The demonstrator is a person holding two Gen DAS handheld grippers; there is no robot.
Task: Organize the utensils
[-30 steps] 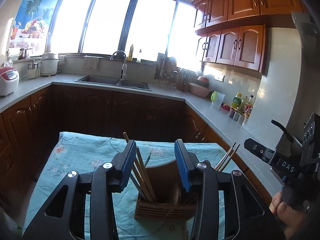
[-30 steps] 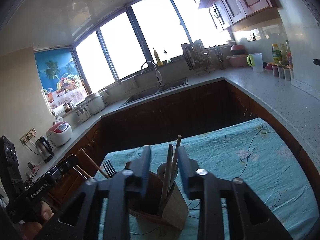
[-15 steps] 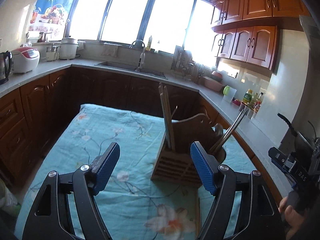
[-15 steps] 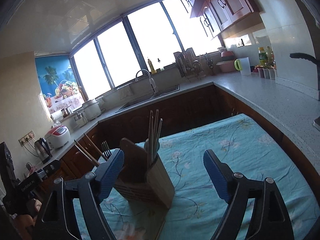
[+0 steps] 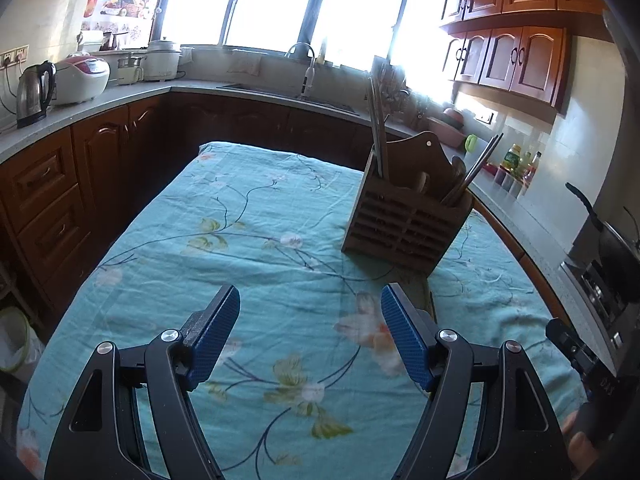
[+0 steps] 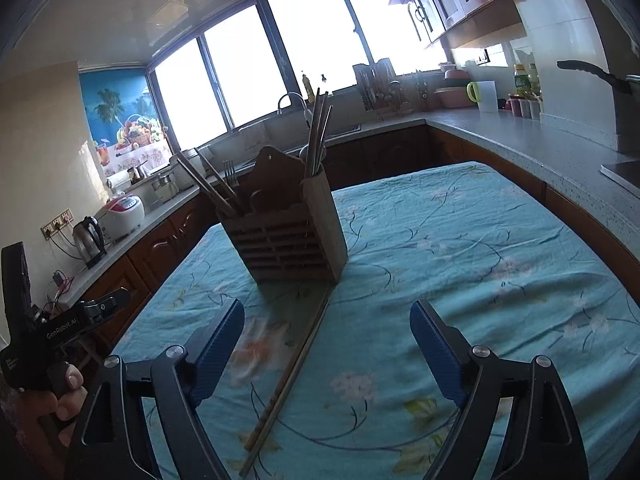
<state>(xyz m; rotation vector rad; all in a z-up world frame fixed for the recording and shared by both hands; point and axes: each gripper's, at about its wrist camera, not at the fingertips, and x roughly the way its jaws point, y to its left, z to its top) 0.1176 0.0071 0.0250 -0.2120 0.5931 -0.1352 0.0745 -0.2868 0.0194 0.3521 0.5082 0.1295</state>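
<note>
On the left gripper (image 6: 106, 307), "GenRobot.AI" is read; nothing is held, jaws wide; right gripper (image 6: 327, 334) is seen opening, empty.

strong daylight enters through the windows (image 5: 280, 0), overexposed to white glare. cabinets (image 5: 48, 184) below sit in shadow. fisheye bending and dark vignetting at the edges; slight blur on the tablecloth (image 6: 256, 344).

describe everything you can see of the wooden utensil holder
The wooden utensil holder is a brown box with a slatted front of horizontal slots and a taller curved back panel with a small hole near its top. It stands upright on the teal floral tablecloth. Chopsticks rise from one end compartment, more chopsticks and a fork lean out of the other. A loose pair of chopsticks lies on the cloth, one end close to its base. No gripper touches it.
</note>
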